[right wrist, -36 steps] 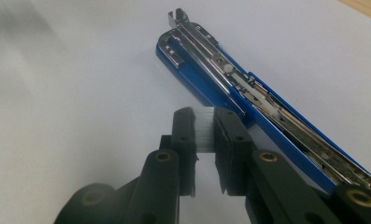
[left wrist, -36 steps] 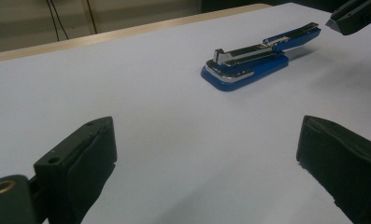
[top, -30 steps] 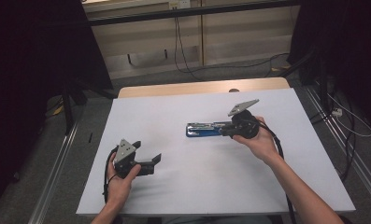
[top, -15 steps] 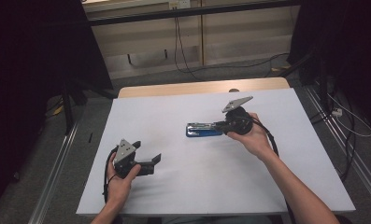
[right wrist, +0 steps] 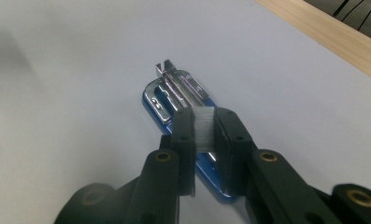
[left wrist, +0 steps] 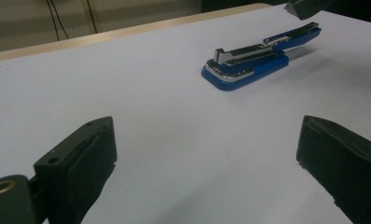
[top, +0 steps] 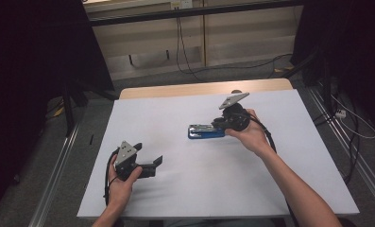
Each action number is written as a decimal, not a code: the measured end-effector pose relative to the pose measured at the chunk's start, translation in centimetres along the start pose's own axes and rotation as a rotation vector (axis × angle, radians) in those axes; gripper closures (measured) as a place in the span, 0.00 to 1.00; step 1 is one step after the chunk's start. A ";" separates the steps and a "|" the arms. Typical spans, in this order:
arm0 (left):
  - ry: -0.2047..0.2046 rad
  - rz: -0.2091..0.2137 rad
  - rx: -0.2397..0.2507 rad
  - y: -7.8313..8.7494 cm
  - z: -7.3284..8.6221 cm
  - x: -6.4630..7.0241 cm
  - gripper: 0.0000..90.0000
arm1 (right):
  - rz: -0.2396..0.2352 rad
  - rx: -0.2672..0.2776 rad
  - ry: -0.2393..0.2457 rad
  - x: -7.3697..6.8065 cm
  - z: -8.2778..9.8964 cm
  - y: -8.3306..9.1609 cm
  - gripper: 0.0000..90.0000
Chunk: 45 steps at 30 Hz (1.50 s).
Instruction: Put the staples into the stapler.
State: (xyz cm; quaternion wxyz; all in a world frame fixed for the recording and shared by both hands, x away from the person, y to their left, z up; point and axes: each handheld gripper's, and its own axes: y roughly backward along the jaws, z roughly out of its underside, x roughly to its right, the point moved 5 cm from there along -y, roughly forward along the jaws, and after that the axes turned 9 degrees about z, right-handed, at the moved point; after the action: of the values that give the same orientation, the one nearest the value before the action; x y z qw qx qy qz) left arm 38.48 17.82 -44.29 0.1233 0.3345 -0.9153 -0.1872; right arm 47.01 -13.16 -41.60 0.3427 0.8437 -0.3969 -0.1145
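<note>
High view: the right gripper (top: 220, 124) has shifted a little left in frame since a second ago and now sits over the rear of the blue stapler (top: 205, 131) at mid-frame. The stapler has not moved. I judge loading to be imminent. The left gripper (top: 148, 153) stays at lower left. The white table cover (top: 199, 189) is bare around both, with its edges well off.

Left gripper view: its jaws stand wide apart with nothing between them. The stapler lies hinged open at upper right.

Right gripper view: the jaws are clamped on a staple strip (right wrist: 204, 135) just above the open magazine.
</note>
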 end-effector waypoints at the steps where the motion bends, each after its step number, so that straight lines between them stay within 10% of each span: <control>1: 0.000 0.000 0.001 0.0 0.0 0.0 0.06 | -0.003 0.001 -0.003 0.0 0.0 -0.1 0.88; 45: 0.004 0.001 0.001 0.0 0.0 0.0 0.06 | -0.075 0.043 0.027 -0.6 -3.4 -3.5 0.88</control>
State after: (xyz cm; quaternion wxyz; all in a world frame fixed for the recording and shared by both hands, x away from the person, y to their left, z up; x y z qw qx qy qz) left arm 38.48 17.86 -44.33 0.1251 0.3345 -0.9154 -0.1860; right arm 50.25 -9.42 -41.45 0.3250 0.8668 -0.3626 -0.1073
